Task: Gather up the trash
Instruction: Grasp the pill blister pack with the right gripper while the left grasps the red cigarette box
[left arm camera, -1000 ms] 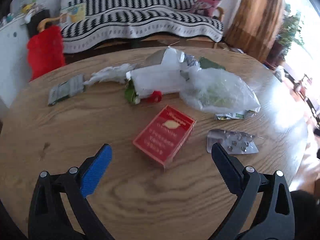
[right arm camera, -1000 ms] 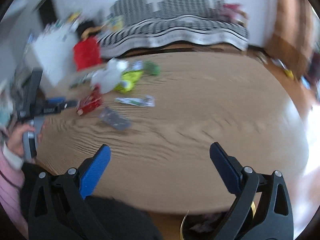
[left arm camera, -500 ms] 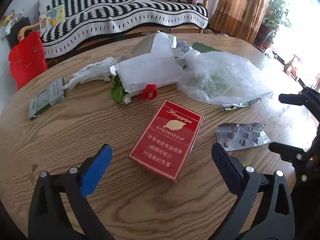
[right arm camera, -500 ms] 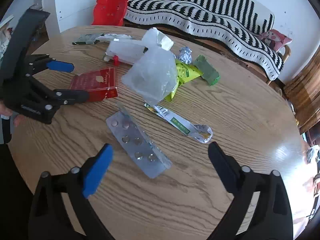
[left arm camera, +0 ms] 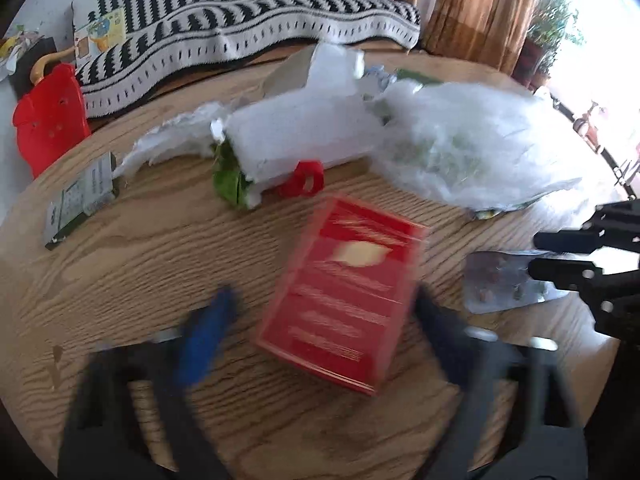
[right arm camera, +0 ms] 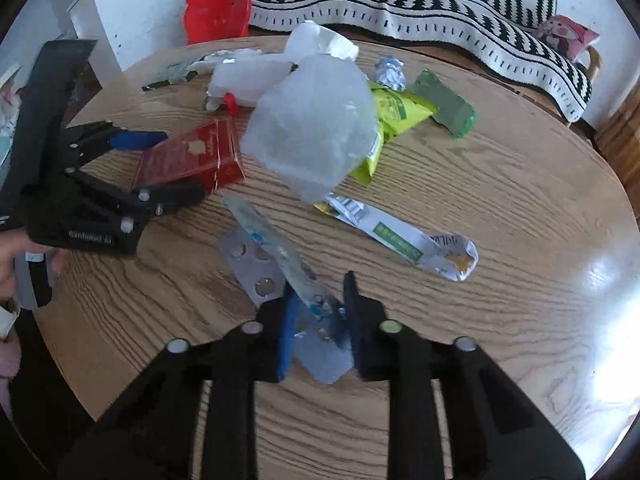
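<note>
Two grippers are working the round wooden table [right arm camera: 500,208] at once here. The right gripper [right arm camera: 318,312] is pinching a silver blister pack [right arm camera: 256,264] between its blue pad and its black one. Its jaws have just been closing, and the pack is now standing tilted up on one long edge instead of lying flat, with its near end squeezed between the pads. The same pack is showing at the right edge of the left wrist view [left arm camera: 500,284], with the right gripper's black fingers on it.

The left gripper [left arm camera: 320,320] is straddling a red cigarette box [left arm camera: 348,288]. Its jaws have just been closing too, with the box between them. The picture is smeared, so I honestly can't tell whether the pads are touching the box sides yet. In the right wrist view, the left gripper [right arm camera: 168,168] has one finger on either side of the box [right arm camera: 188,160], which is looking tipped up a bit.

Further out, a crumpled clear plastic bag [right arm camera: 312,128] is sitting just past the box. A yellow-green snack wrapper [right arm camera: 396,116] is poking out from behind it. A long flattened white and green wrapper [right arm camera: 404,240] is lying on the wood to the right of the blister pack. A white paper carton [left arm camera: 296,140] with a red cap [left arm camera: 304,178] is lying behind the box. A striped sofa [left arm camera: 248,24] is running along the wall behind the table.
</note>
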Motion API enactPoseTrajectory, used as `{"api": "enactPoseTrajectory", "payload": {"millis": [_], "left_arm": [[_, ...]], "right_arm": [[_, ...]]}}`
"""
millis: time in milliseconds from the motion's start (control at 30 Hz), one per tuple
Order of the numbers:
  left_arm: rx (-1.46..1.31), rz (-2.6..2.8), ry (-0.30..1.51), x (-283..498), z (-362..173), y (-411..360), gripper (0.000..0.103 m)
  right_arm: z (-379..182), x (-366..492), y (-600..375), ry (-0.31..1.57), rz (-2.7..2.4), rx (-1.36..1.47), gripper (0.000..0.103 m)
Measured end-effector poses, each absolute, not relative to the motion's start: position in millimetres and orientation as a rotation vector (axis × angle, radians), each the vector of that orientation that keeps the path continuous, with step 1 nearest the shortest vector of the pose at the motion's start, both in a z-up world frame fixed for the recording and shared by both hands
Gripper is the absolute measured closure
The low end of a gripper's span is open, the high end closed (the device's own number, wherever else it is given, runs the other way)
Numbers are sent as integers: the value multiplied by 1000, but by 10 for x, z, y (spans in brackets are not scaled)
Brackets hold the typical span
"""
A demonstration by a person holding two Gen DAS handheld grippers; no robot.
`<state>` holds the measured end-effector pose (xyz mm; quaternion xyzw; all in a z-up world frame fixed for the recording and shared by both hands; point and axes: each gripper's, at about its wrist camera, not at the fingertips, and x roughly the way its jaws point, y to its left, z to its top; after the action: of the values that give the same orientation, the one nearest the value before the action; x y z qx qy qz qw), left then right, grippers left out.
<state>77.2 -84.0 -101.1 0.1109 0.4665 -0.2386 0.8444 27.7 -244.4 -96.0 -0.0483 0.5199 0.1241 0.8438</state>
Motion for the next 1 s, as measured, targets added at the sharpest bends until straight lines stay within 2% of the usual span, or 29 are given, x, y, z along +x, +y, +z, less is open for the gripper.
{"api": "enactPoseTrajectory", "payload": {"millis": [67,333,633,800,867,1000], "left_arm": [[161,-542,1010,746,-990,-810,37],[193,-499,1001,543,-950,-798,38],[205,-504,986,417,-879,-798,38],[222,-507,989,408,-888,-826,38],[219,-506,992,413,-889,-815,38],[206,-493,983,431,-852,-777,38]], "right_arm": [[-971,241,-2458,1105,264,-84,92],[-864,113,-2484,1050,214,-78,93],[-929,164,-2602,1101,243,25,93],[-953,185,-2564,1088,225,-23,93],[-957,165,-2521,1078,221,-60,98],[-940,121,-2432,1051,219,-124,99]]}}
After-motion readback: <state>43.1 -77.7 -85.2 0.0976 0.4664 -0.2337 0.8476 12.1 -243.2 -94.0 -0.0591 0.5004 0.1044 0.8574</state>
